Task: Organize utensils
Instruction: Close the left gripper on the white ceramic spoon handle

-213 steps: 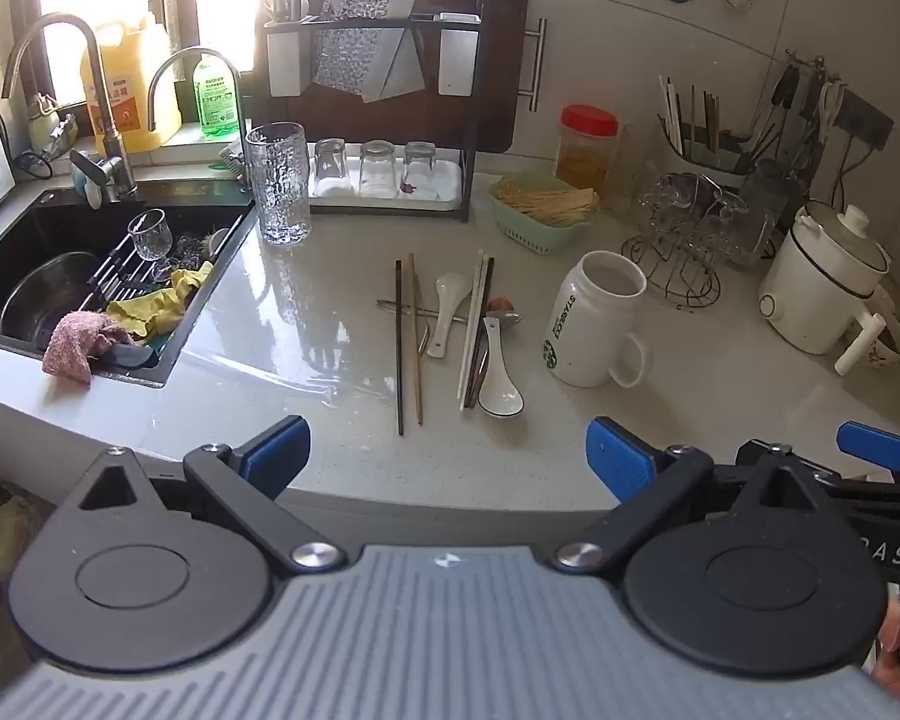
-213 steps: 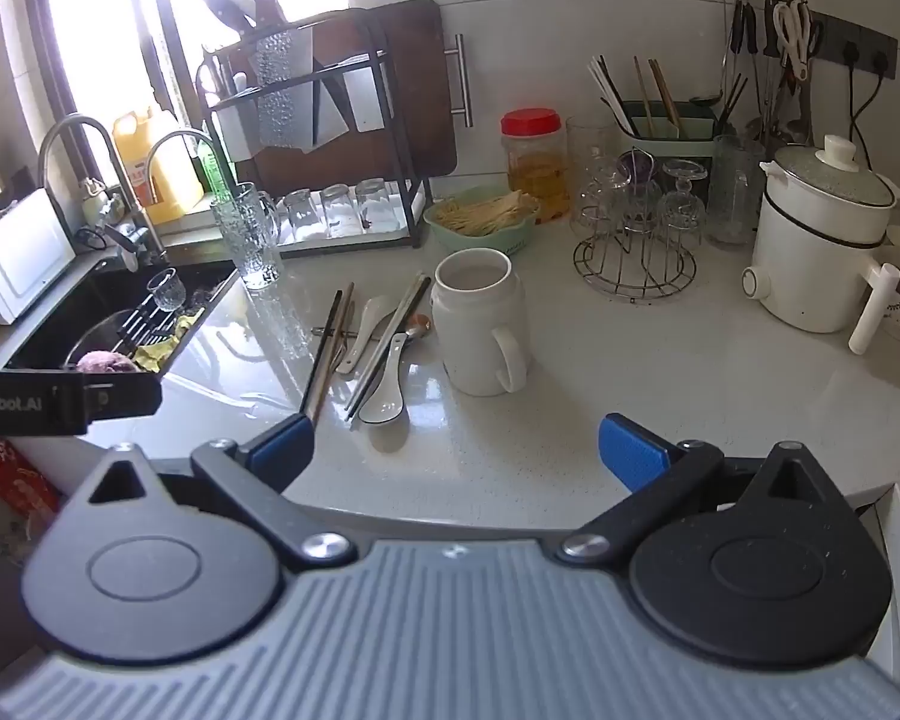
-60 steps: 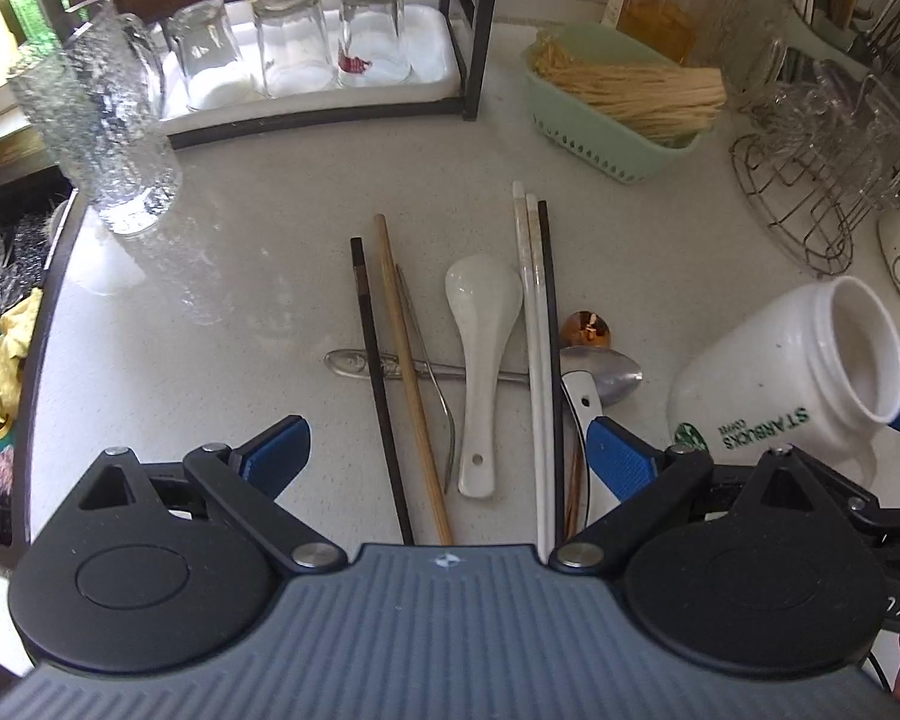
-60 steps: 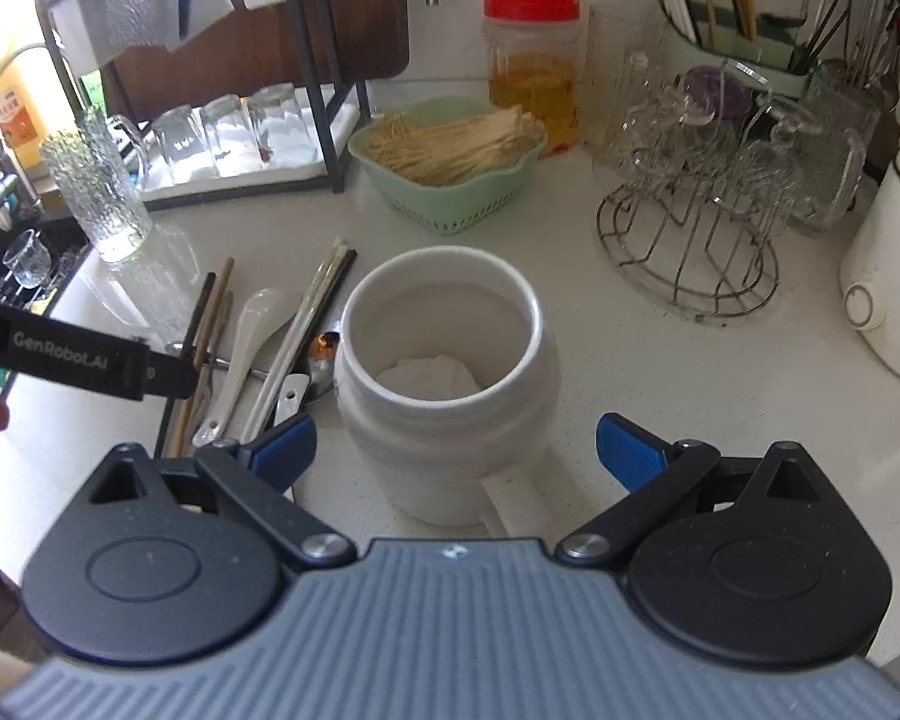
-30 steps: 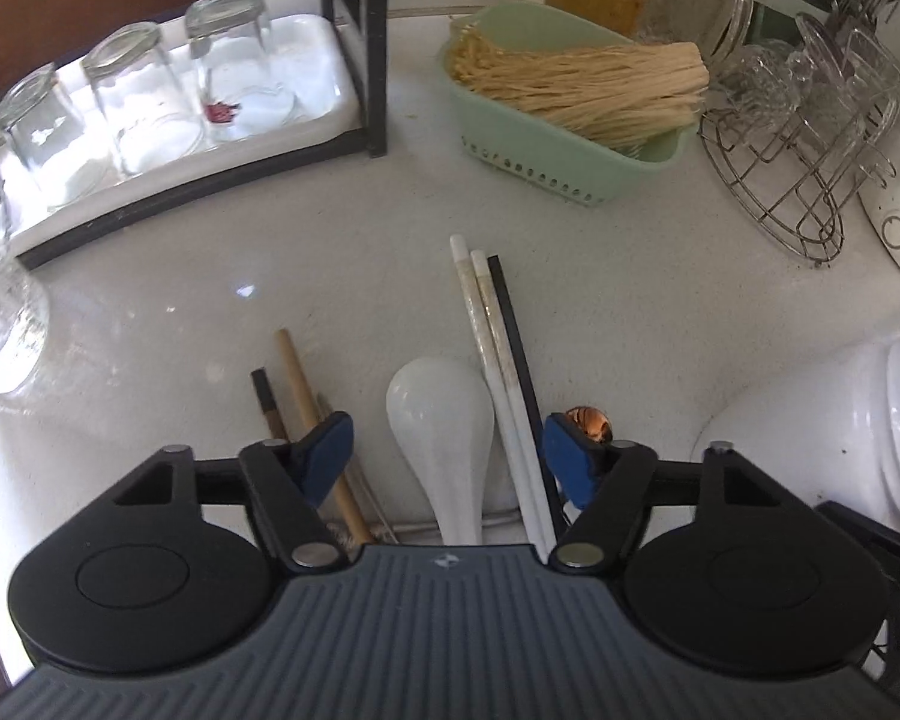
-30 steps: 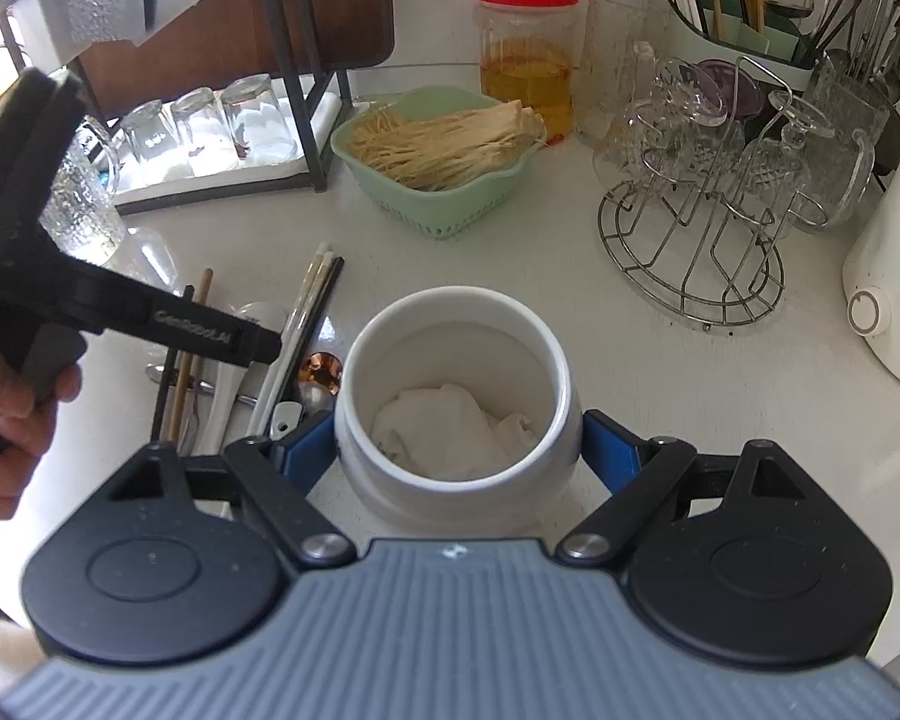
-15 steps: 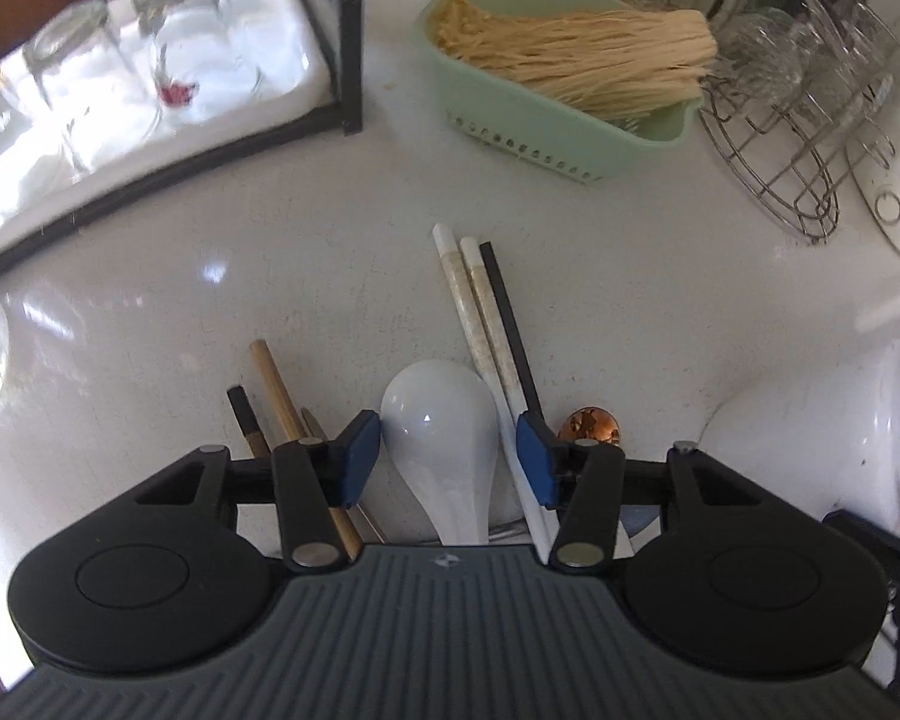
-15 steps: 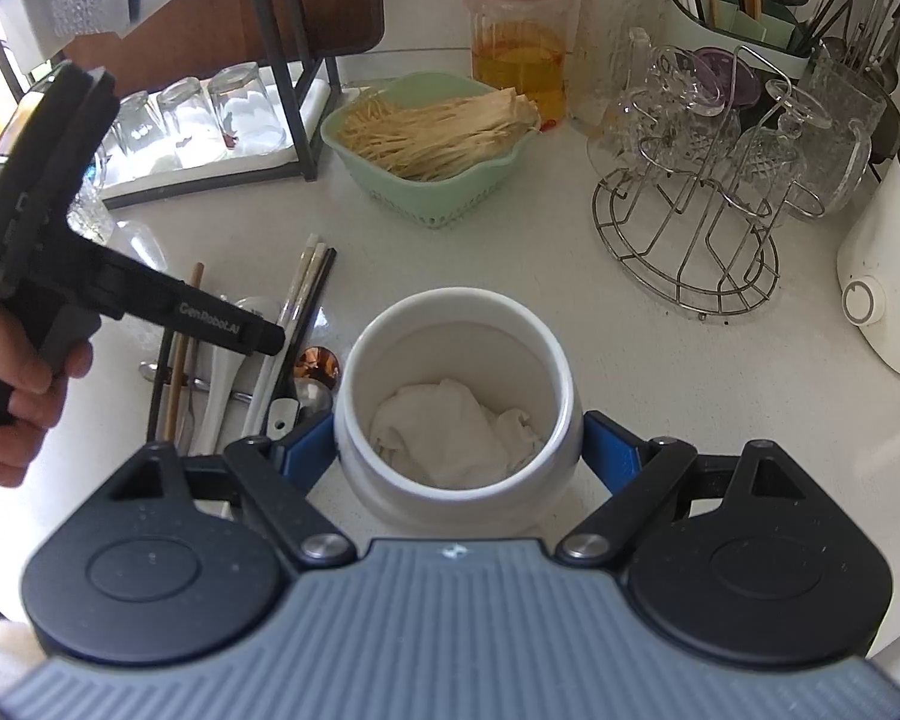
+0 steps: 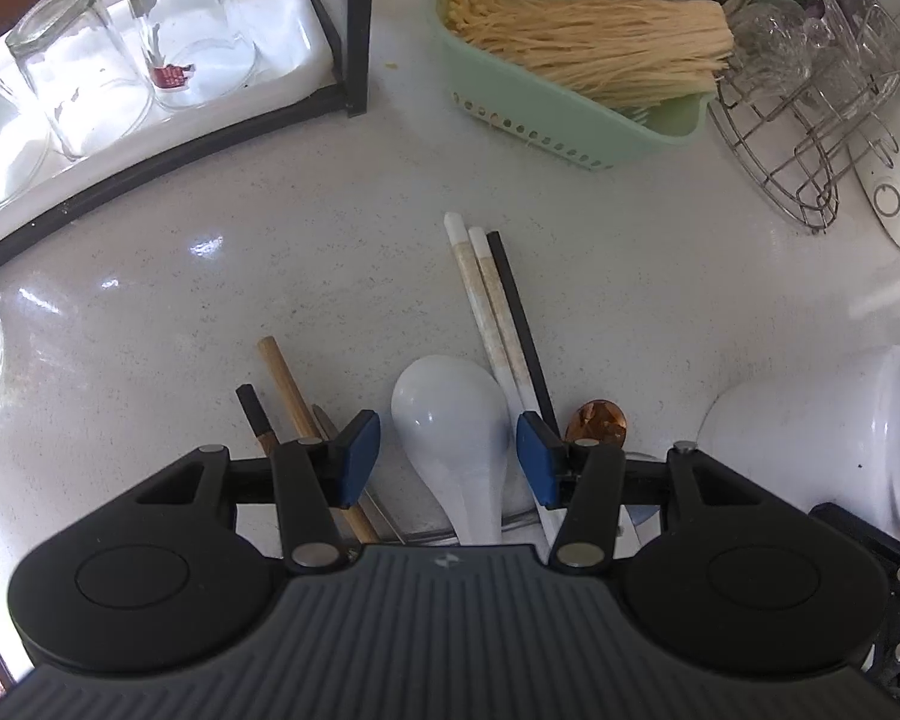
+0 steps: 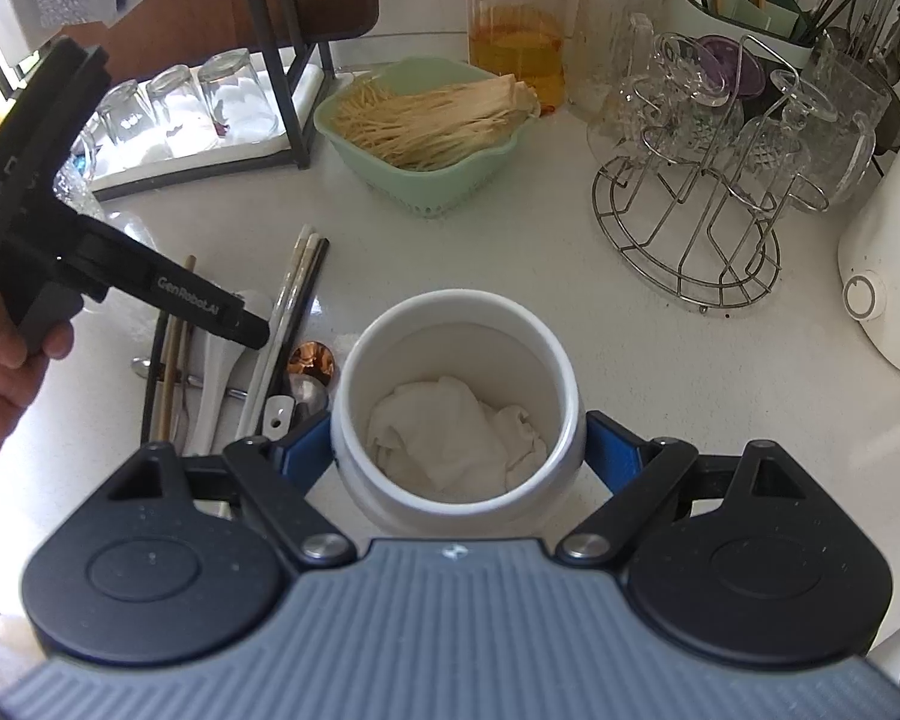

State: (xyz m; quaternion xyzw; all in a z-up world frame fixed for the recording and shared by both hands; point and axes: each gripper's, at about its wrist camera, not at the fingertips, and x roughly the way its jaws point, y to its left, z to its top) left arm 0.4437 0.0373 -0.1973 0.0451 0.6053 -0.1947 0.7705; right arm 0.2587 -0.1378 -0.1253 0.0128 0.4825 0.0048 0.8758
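Straddling a glossy white ceramic spoon (image 9: 450,420), the left hand-held gripper (image 9: 448,458) seems unclosed; the right hand-held gripper (image 10: 458,451) clamps a rounded white jar (image 10: 457,324).

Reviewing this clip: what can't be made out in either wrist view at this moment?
- Left wrist view: the white ceramic spoon handle runs under the left tongs body; pad contact unclear.
- Same view: the white ceramic jar mouth is cut off by the right edge.
- Right wrist view: crumpled white cloth covers the jar's bottom.

Bright daylight, glossy glare, fisheye-warped edges.
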